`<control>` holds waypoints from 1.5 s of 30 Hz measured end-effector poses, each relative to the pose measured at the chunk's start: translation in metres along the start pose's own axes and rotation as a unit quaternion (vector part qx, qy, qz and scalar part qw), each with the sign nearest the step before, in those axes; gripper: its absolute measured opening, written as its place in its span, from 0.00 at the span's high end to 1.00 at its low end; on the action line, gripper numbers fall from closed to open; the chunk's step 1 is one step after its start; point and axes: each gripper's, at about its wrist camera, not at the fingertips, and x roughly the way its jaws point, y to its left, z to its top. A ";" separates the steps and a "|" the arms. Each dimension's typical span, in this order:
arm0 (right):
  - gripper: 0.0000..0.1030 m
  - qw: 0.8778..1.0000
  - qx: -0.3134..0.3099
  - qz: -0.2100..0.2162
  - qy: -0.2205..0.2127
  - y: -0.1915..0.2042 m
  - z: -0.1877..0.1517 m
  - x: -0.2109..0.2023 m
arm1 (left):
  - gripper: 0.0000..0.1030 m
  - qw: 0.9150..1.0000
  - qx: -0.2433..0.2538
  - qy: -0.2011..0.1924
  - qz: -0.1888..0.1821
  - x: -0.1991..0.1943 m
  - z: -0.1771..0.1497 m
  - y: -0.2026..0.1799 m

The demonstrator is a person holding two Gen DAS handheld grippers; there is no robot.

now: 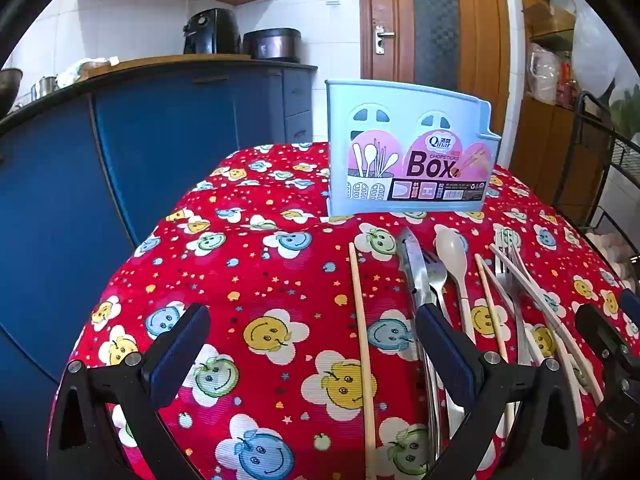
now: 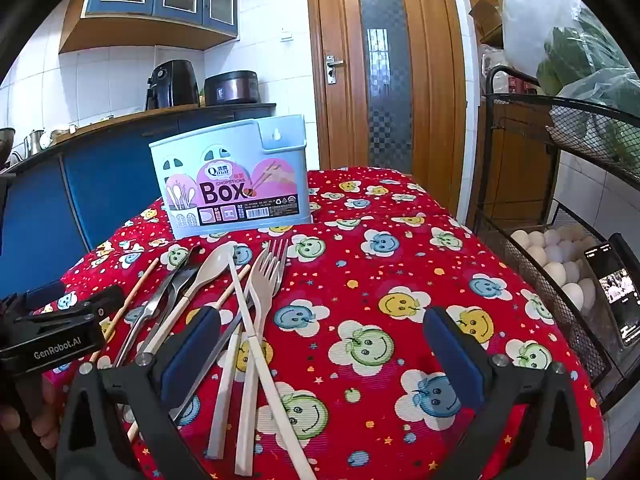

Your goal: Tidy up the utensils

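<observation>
From the left wrist, the left gripper [image 1: 312, 356] hangs released over the counter [image 1: 240, 280], its jaws spread wide with nothing between the pads; a lone chopstick [image 1: 362, 340] lies in the gap on the red smiley cloth, its long axis running near to far. Just right of it, by the right finger, lie a metal knife [image 1: 412, 268] and a metal fork [image 1: 434, 276], then a beige spoon [image 1: 452, 252] with its bowl pointing far, toward the box [image 1: 408, 160]. Further right a second chopstick [image 1: 490, 292] and a cluster of forks [image 1: 516, 264] lie near to far as well, crossed by a white chopstick [image 1: 540, 300] slanting to the near right. The blue box stands upright at the far edge, label facing the camera. The right gripper [image 1: 608, 344] shows at the right border. From the right wrist, the right gripper [image 2: 324, 354] is also released, jaws wide, empty over bare cloth. The utensils lie left of it, fanned out: the spoon [image 2: 218, 260] and beige fork [image 2: 266, 276] point far toward the box [image 2: 232, 184], a metal fork [image 2: 278, 248] beyond them, and a white chopstick [image 2: 248, 320] slants across the pile. The knife [image 2: 176, 284] lies further left. The left gripper [image 2: 60, 320] sits at the left border. A wire rack with eggs [image 2: 560, 264] stands right of the counter [image 2: 400, 240].
</observation>
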 end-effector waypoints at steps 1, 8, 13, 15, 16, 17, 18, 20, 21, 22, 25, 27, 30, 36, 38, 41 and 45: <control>0.00 1.000 0.000 0.000 0.000 0.000 0.000 0.000 | 0.01 1.000 0.000 -0.001 -0.001 0.000 0.000 0.000; 0.00 1.000 0.002 0.001 0.000 -0.001 0.000 0.000 | 0.01 1.000 0.004 -0.002 0.001 0.001 -0.001 0.000; 0.00 1.000 0.002 0.001 -0.001 0.001 0.000 0.000 | 0.01 1.000 0.004 -0.002 0.001 0.001 -0.001 -0.002; 0.00 1.000 0.002 0.001 -0.001 0.001 0.000 0.000 | 0.01 1.000 0.004 -0.002 0.002 0.001 -0.001 -0.002; 0.00 1.000 0.002 0.001 0.000 0.001 0.000 0.000 | 0.01 1.000 0.004 -0.002 0.002 0.001 -0.001 -0.002; 0.00 1.000 0.002 0.001 -0.001 0.002 0.000 0.000 | 0.01 1.000 0.004 -0.002 0.002 0.001 -0.001 -0.002; 0.00 1.000 0.002 0.001 -0.001 0.002 0.000 0.000 | 0.01 1.000 0.004 -0.002 0.001 0.001 -0.001 -0.002; 0.00 1.000 0.002 0.001 -0.001 0.002 0.000 0.000 | 0.01 1.000 0.004 -0.002 0.001 0.001 -0.001 -0.002; 0.00 1.000 0.002 0.001 -0.001 0.002 0.000 0.000 | 0.01 1.000 0.004 -0.001 0.001 0.001 0.000 -0.002; 0.00 1.000 0.002 0.001 -0.001 0.002 0.000 0.000 | 0.01 1.000 0.004 -0.002 0.001 0.001 0.000 -0.002; 0.00 1.000 0.002 0.001 -0.001 0.002 0.000 0.000 | 0.01 1.000 0.004 -0.002 0.002 0.000 0.000 -0.002; 0.00 1.000 0.002 0.001 -0.001 0.002 0.000 0.000 | 0.01 1.000 0.004 -0.002 0.002 0.000 0.000 -0.002; 0.00 1.000 0.002 0.001 -0.001 0.001 0.000 0.000 | 0.01 1.000 0.004 -0.002 0.002 0.000 0.000 -0.002; 0.00 1.000 0.002 0.001 -0.001 0.001 0.000 0.000 | 0.01 1.000 0.004 -0.002 0.002 -0.001 0.000 -0.002; 0.00 1.000 0.002 0.001 -0.001 0.000 0.000 0.000 | 0.01 1.000 0.004 -0.002 0.002 0.000 0.000 -0.002; 0.00 1.000 0.002 0.001 -0.001 0.000 -0.001 0.000 | 0.01 1.000 0.004 -0.002 0.002 0.000 0.001 -0.002; 0.00 1.000 0.002 0.001 -0.001 0.000 -0.001 0.001 | 0.01 1.000 0.004 -0.001 0.001 0.000 0.000 -0.002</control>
